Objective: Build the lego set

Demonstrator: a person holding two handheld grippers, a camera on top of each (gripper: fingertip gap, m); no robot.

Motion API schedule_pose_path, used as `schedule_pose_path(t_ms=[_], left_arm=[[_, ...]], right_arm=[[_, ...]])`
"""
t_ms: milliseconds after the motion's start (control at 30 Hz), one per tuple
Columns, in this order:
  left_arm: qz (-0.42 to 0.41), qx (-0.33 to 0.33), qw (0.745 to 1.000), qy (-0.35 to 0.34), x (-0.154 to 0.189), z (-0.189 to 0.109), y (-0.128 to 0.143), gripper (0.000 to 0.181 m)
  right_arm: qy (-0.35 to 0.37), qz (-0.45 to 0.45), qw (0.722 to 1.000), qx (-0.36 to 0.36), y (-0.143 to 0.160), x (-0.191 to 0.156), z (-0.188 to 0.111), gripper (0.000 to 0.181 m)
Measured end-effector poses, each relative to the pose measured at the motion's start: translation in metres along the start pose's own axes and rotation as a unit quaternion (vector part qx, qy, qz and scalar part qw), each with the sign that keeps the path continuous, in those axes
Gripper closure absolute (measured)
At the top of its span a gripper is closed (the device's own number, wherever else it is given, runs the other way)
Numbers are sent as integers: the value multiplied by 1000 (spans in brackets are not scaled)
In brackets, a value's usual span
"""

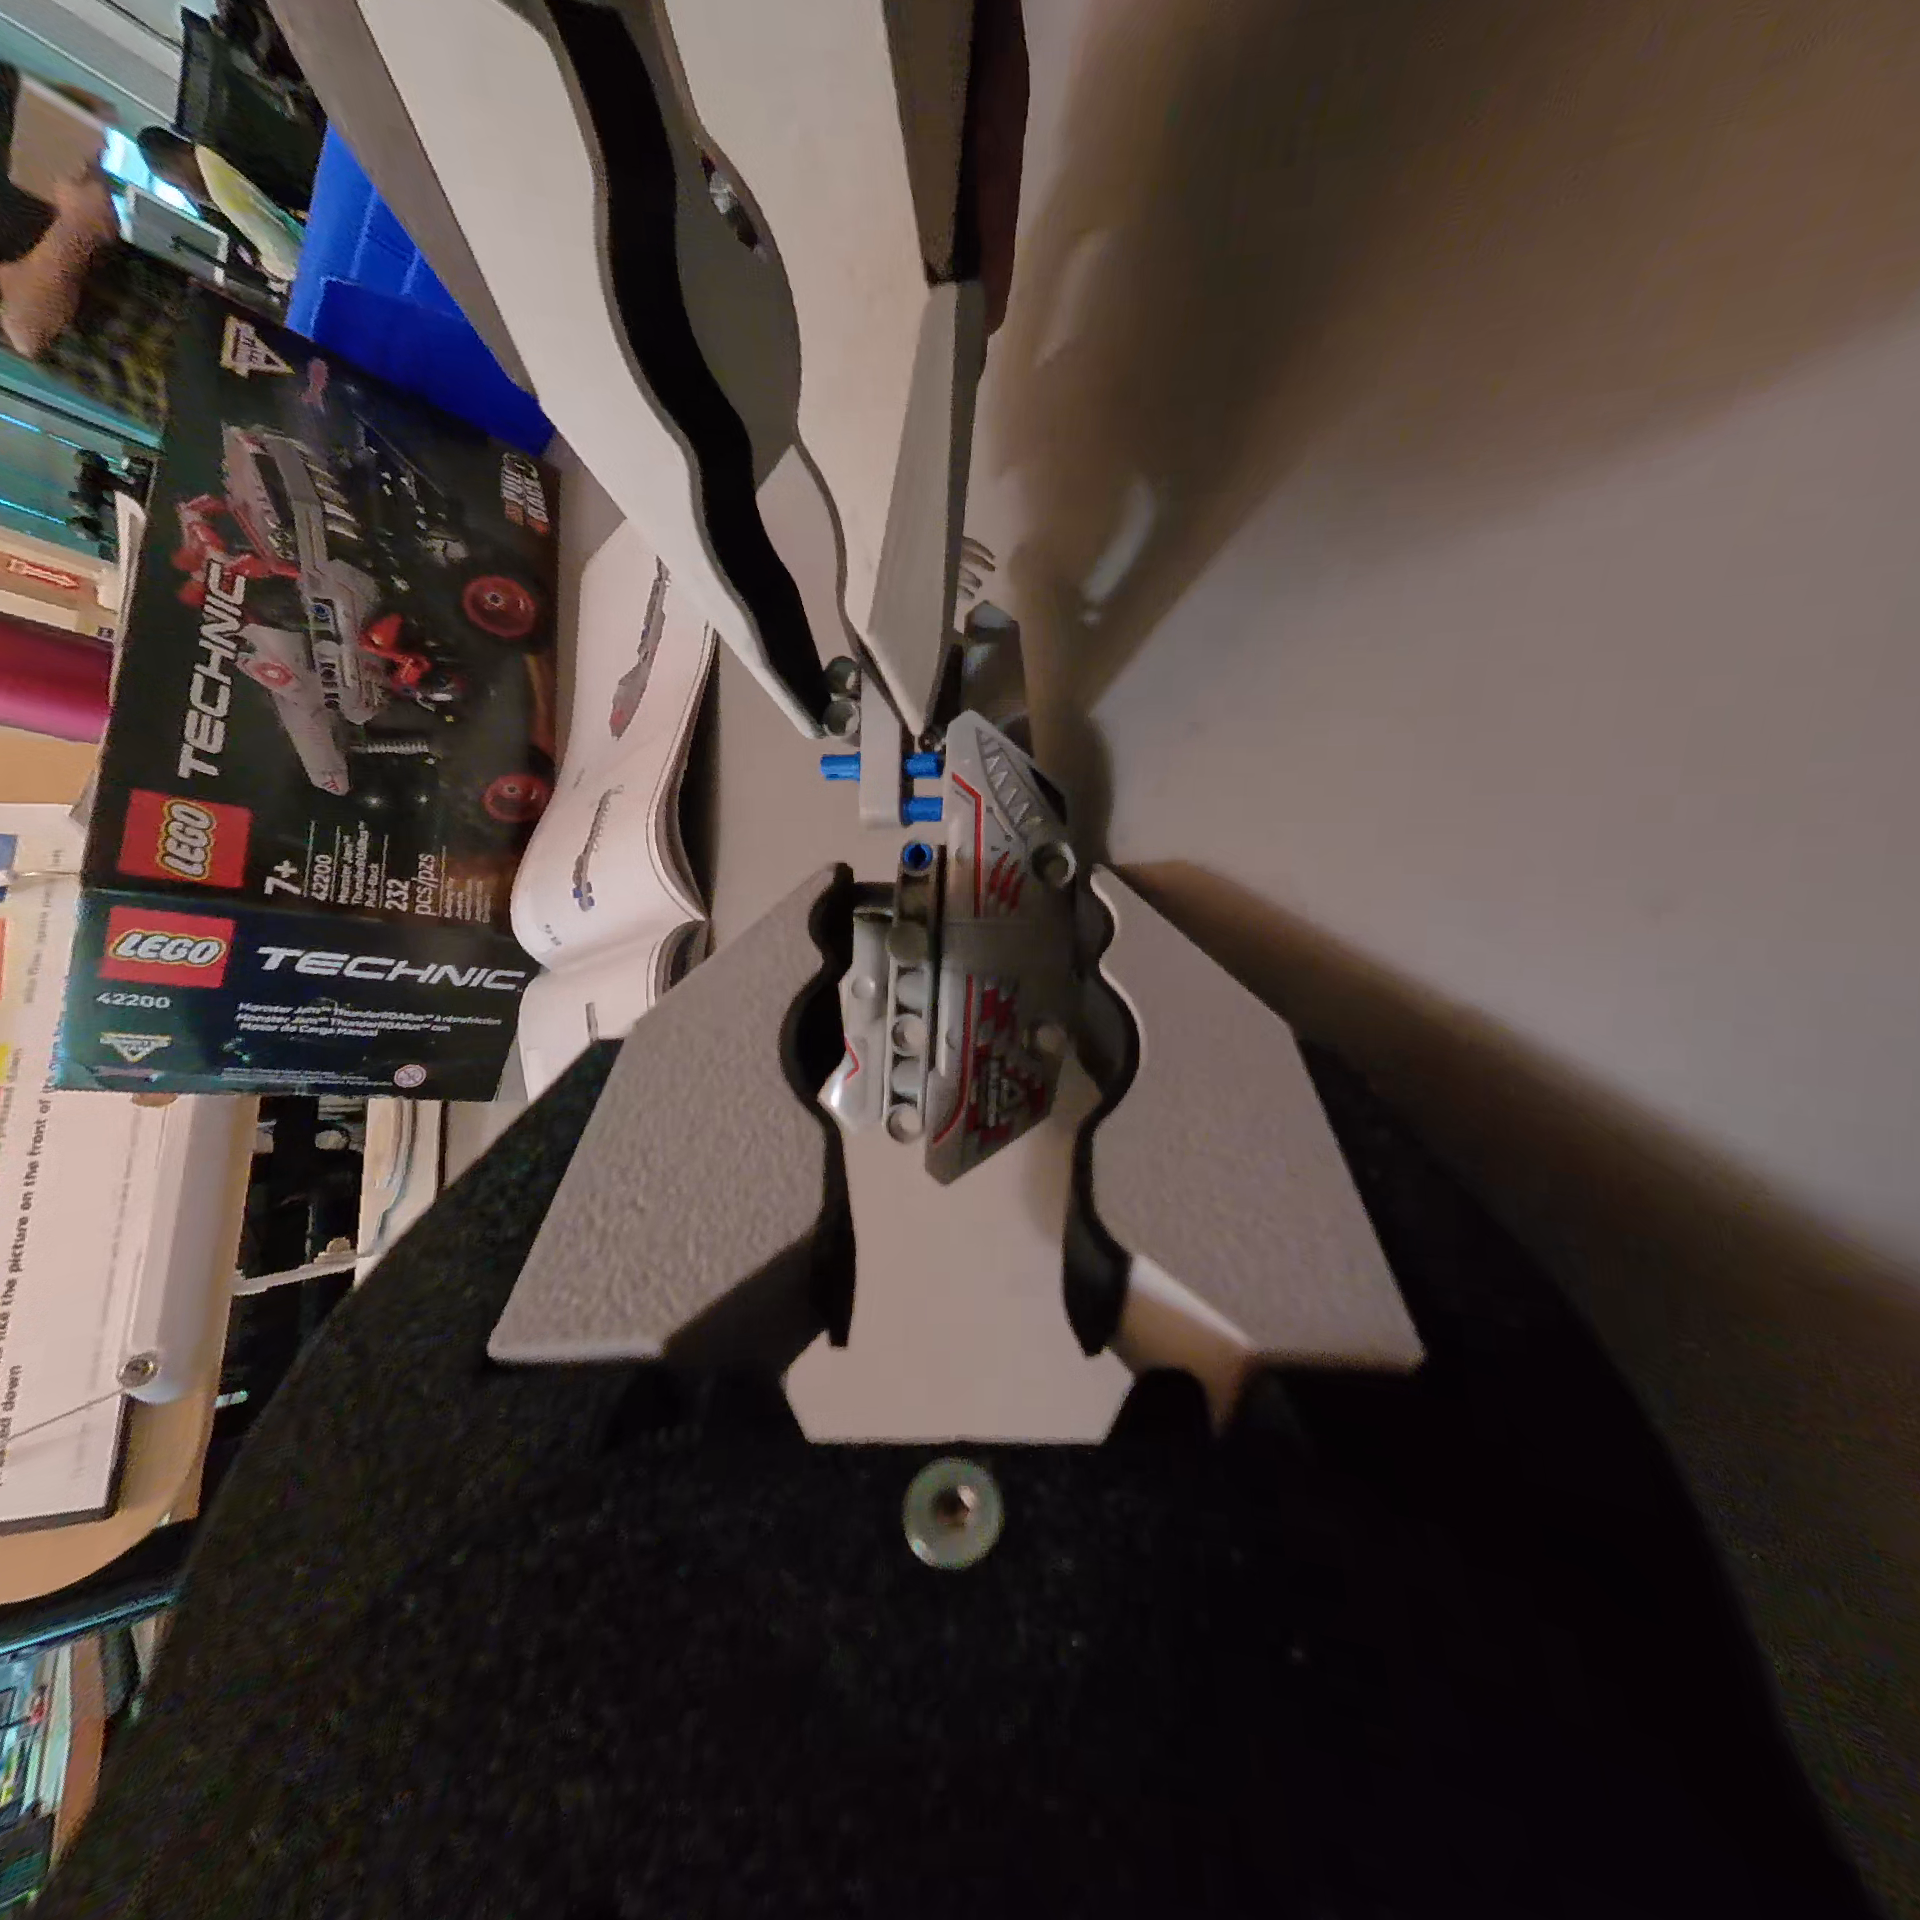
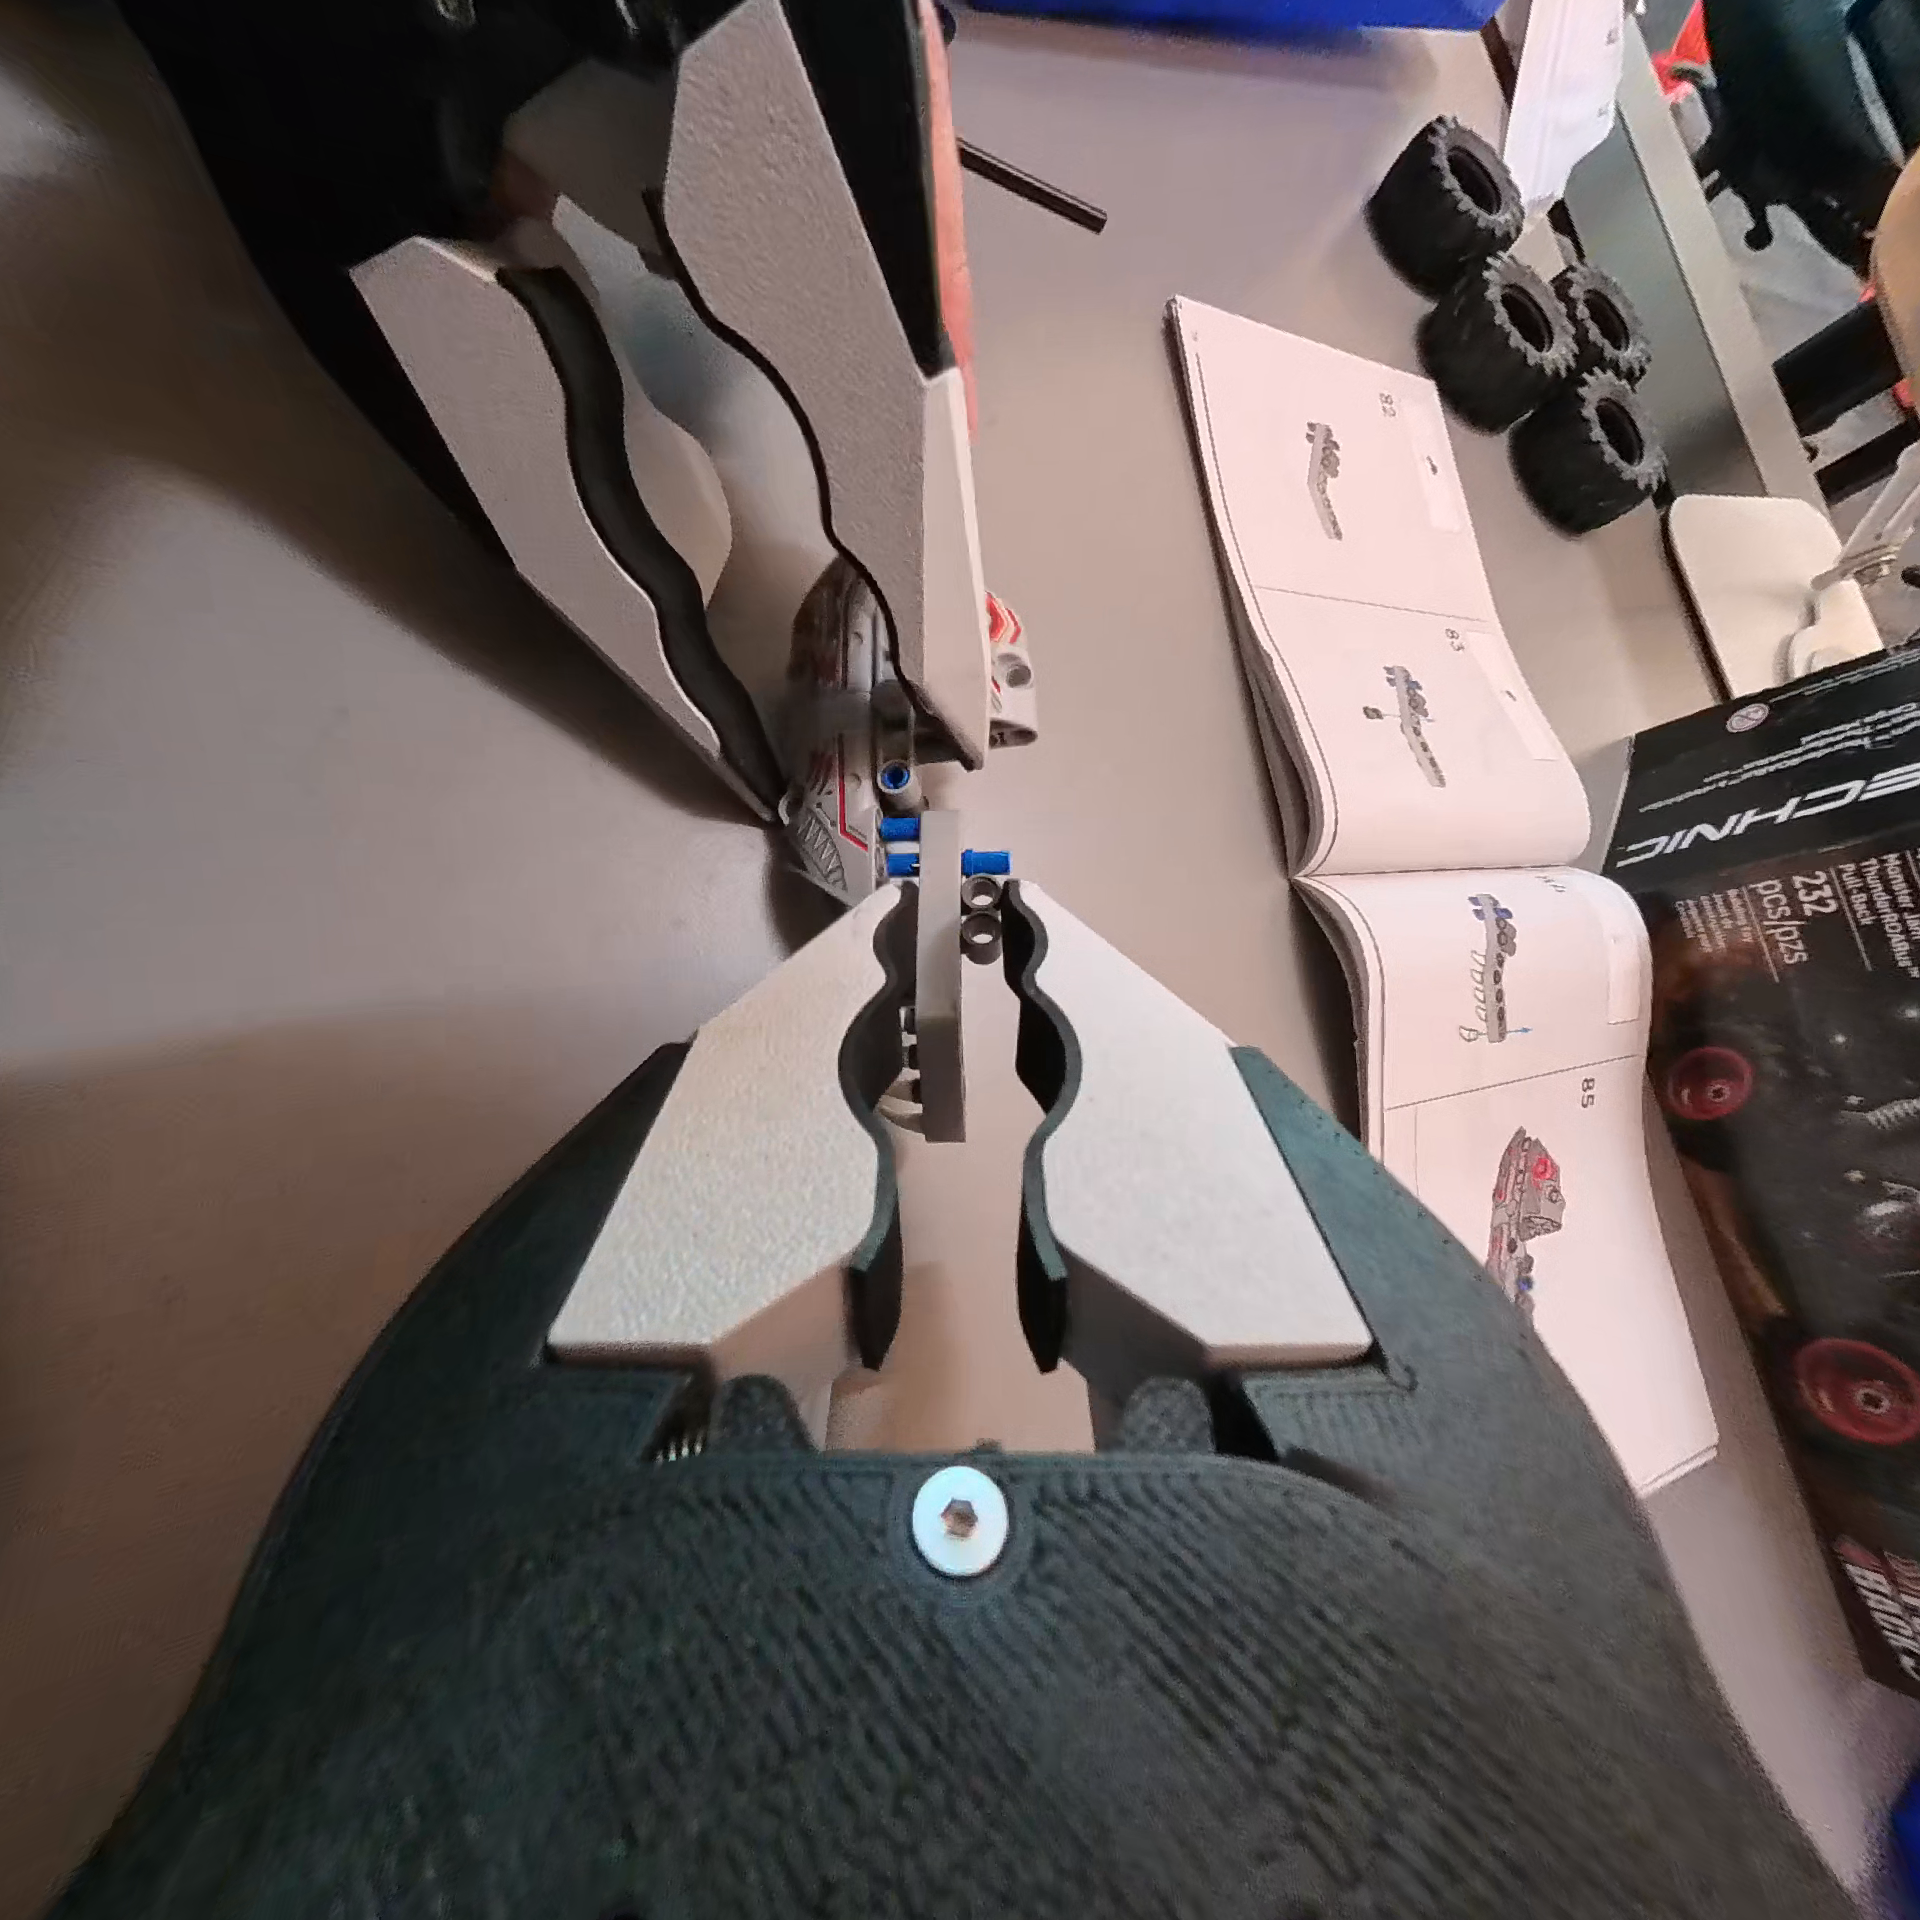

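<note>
My left gripper (image 1: 966,894) is shut on a grey lego assembly (image 1: 977,1029) made of curved panels with red and white stickers. My right gripper (image 2: 951,894) is shut on a flat grey beam (image 2: 940,1018) that carries blue pins (image 2: 987,860) and two dark grey pins (image 2: 980,914). The two grippers meet tip to tip. The beam's blue pins (image 1: 920,769) sit right against the assembly's top end. In the left wrist view the right gripper (image 1: 878,717) comes in from above. In the right wrist view the left gripper (image 2: 873,779) holds the assembly (image 2: 842,821) just beyond the beam.
An open instruction booklet (image 2: 1403,727) lies on the grey table (image 2: 1122,520) to the right, next to the set's black box (image 2: 1787,1039). Several black tyres (image 2: 1527,343) and a thin black axle (image 2: 1034,187) lie farther back. A blue bin (image 1: 395,291) stands behind the box (image 1: 312,727). Less than 4 cm separates the two grippers' tips. Between my left fingertips and the thin black axle (image 2: 1034,187) there is roughly 20 cm.
</note>
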State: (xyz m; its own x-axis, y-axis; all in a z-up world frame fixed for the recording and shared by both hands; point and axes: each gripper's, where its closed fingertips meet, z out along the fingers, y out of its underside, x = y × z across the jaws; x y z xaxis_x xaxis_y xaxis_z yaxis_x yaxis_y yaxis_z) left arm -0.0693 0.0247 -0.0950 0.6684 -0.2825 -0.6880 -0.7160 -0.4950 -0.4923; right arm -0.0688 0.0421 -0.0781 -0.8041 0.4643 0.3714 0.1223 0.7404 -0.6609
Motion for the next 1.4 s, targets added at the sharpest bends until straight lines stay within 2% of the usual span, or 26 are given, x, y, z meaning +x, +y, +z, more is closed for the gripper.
schedule_pose_path(t_ms=[267, 400, 533, 733, 900, 1033, 1167, 1300, 1400], left_arm=[[-40, -28, 997, 61, 4, 4, -2, 142], [-44, -44, 995, 82, 5, 5, -2, 141], [-57, -57, 992, 99, 4, 6, -4, 133], [-53, -65, 984, 157, 10, 8, -9, 132], [-47, -52, 977, 203, 15, 10, -18, 119], [-45, -52, 977, 204, 13, 16, -19, 122], [-62, -45, 969, 233, 17, 17, -20, 138], [-105, -42, 963, 244, 18, 18, -18, 138], [-124, -34, 962, 241, 17, 19, -18, 138]], right_arm=[[0, -39, 999, -23, 6, -2, 0, 167], [-3, -17, 1000, -25, 10, -2, 1, 167], [-8, -11, 999, -40, 18, -5, 2, 167], [-15, 6, 999, -35, 17, -7, 2, 167], [-28, 43, 998, -35, 16, -10, 2, 167], [-37, 97, 994, -37, 17, -12, 2, 167], [-40, 138, 989, -32, 16, -14, 3, 167], [-51, 182, 982, -27, 17, -13, 5, 167], [-53, 177, 983, -19, 19, -13, 6, 167]])
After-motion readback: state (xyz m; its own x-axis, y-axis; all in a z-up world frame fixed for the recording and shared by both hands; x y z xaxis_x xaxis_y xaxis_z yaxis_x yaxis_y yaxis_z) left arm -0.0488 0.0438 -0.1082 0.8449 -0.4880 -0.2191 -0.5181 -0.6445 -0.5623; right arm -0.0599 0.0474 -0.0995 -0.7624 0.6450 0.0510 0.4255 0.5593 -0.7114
